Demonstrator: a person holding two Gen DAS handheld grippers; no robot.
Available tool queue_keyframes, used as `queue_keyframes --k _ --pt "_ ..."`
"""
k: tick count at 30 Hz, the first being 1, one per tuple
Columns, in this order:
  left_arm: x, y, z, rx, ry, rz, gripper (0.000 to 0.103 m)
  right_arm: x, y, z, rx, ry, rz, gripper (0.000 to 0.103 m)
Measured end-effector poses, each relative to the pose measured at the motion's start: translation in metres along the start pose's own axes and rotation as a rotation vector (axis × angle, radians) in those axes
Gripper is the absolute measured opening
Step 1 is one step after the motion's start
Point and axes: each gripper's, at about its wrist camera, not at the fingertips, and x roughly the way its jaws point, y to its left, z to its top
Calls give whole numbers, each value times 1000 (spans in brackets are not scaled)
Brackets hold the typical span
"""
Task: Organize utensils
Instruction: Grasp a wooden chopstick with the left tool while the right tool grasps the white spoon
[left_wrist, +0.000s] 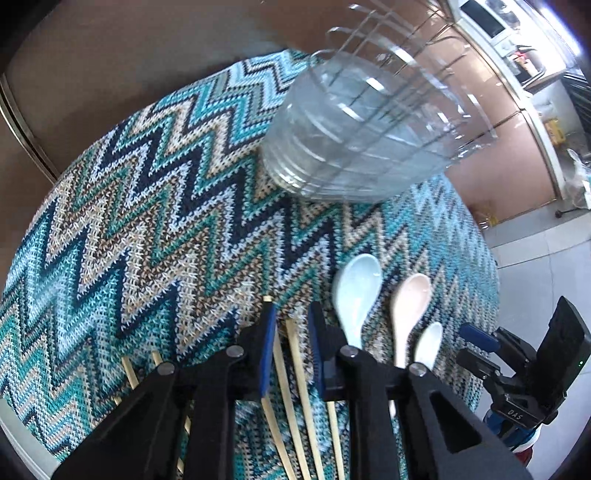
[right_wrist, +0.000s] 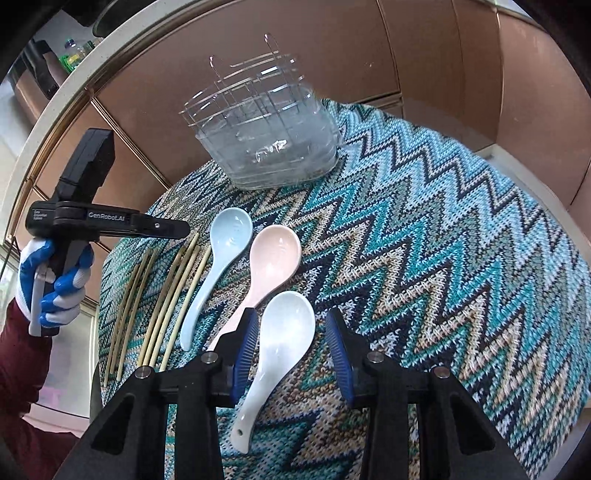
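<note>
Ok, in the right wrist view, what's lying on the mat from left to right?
Bamboo chopsticks → light blue spoon → pink spoon → white spoon, which lies between the right gripper's jaws.

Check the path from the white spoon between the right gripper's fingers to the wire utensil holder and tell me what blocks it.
Nothing visible blocks it. The white spoon lies on the zigzag cloth between the right gripper's fingers, which are not pressing on it. The pink spoon and blue spoon lie to its left, and bare cloth leads to the wire utensil holder.
</note>
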Motion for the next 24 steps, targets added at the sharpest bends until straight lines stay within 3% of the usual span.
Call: queue_keyframes --k 14,24 --pt "37 -15 12 -24 62 72 11 23 -17 7 -35 77 86 30" --pt "42 -6 6 -84 66 67 6 40 -10 16 -98 126 119 20"
